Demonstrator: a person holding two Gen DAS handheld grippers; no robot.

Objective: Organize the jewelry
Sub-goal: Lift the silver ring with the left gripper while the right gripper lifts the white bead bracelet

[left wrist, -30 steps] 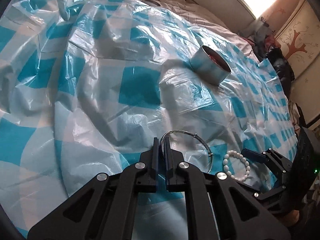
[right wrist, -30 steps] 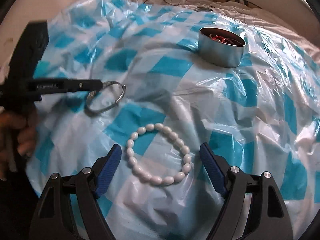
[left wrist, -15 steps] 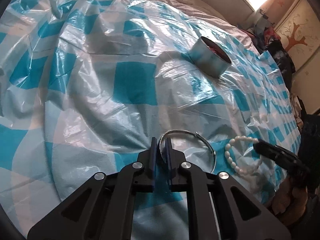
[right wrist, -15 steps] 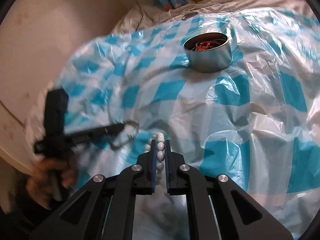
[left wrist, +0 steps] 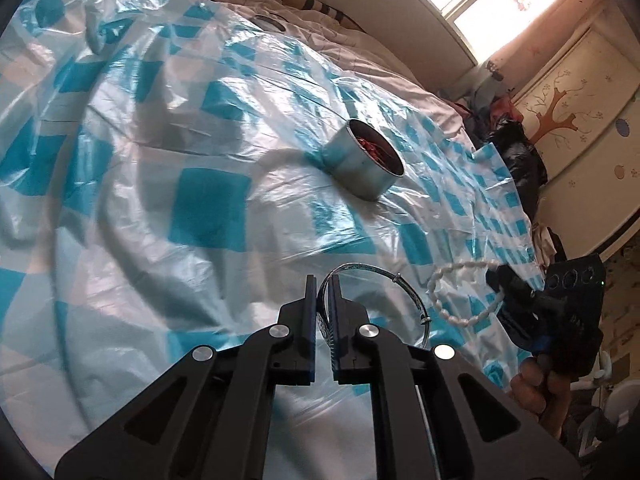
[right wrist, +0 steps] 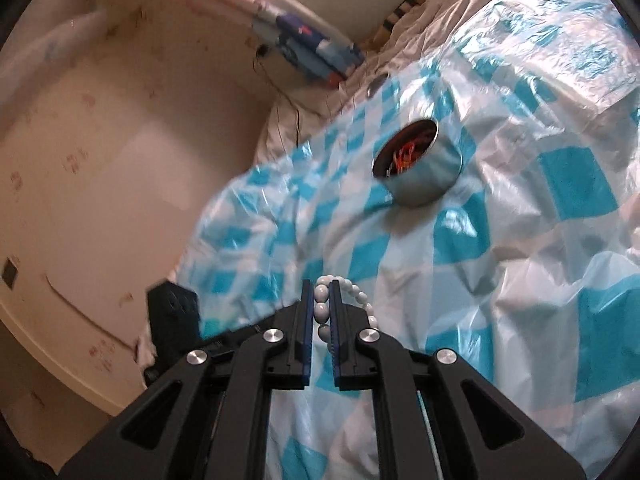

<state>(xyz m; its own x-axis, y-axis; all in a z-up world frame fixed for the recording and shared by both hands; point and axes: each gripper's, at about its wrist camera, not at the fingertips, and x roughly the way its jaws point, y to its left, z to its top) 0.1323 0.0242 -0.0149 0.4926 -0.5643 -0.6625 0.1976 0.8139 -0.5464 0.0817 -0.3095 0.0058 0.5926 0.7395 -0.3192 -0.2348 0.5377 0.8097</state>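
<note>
Silver bangle (left wrist: 394,280) between left claw (left wrist: 322,286) fingers.

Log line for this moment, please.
left gripper: shut on silver bangle | right gripper: shut on white bead bracelet | tin: open, red items inside

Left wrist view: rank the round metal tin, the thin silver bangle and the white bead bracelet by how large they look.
1. Thin silver bangle, widest across, though it is nearest the camera.
2. Round metal tin and white bead bracelet: similar span; the tin sits farther off, so no firm order.
</note>
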